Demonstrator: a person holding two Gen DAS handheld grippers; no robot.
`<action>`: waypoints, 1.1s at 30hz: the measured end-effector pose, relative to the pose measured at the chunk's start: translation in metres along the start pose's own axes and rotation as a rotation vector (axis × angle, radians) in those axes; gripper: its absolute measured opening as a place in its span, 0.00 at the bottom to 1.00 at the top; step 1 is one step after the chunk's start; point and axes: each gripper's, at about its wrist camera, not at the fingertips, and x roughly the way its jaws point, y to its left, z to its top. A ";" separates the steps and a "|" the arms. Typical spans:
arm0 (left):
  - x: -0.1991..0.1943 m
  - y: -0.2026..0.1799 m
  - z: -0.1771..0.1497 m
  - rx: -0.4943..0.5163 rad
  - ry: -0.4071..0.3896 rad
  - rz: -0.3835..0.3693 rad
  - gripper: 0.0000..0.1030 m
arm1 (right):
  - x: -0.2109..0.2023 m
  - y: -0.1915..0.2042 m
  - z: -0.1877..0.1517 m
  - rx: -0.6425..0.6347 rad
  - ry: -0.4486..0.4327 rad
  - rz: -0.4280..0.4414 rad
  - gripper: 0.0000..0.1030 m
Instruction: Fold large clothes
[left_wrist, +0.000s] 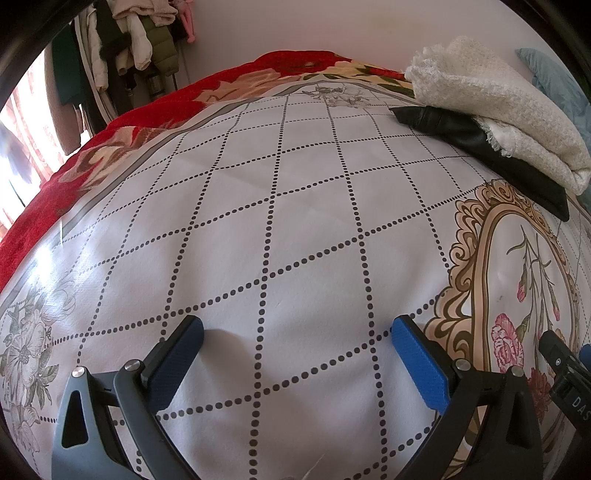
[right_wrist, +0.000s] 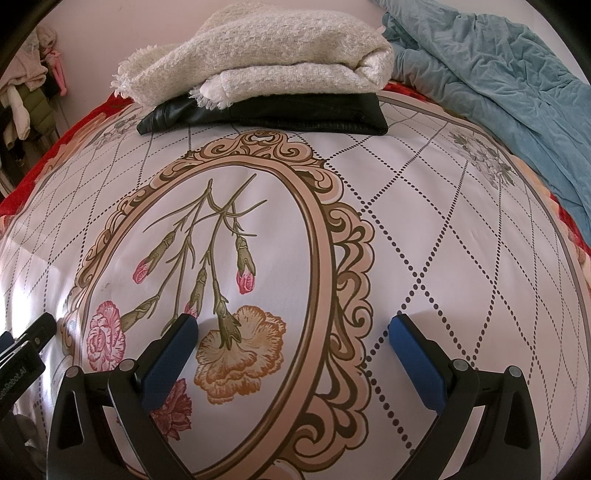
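Note:
A folded cream fuzzy garment (right_wrist: 258, 59) lies on top of a folded black leather garment (right_wrist: 288, 114) at the far side of the bed; both show at the right in the left wrist view, cream (left_wrist: 491, 99) over black (left_wrist: 480, 144). A crumpled blue garment (right_wrist: 498, 85) lies unfolded at the far right. My left gripper (left_wrist: 295, 332) is open and empty over the white dotted bedsheet (left_wrist: 280, 192). My right gripper (right_wrist: 293, 328) is open and empty over the sheet's oval flower print (right_wrist: 229, 258). Neither touches any garment.
A red floral blanket (left_wrist: 155, 110) edges the bed on the far left. Clothes hang on a rack (left_wrist: 122, 44) by the wall at the left. The other gripper's body shows at the right edge (left_wrist: 569, 373) and at the left edge (right_wrist: 22, 354).

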 end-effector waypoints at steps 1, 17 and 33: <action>0.000 0.000 0.000 0.000 0.000 0.000 1.00 | 0.000 0.000 0.000 0.000 0.000 0.000 1.00; 0.000 0.001 0.000 -0.003 0.006 -0.004 1.00 | 0.000 0.000 0.001 -0.001 0.000 0.001 1.00; -0.001 0.001 -0.001 0.001 -0.001 -0.002 1.00 | 0.001 0.000 0.001 -0.001 0.000 0.001 1.00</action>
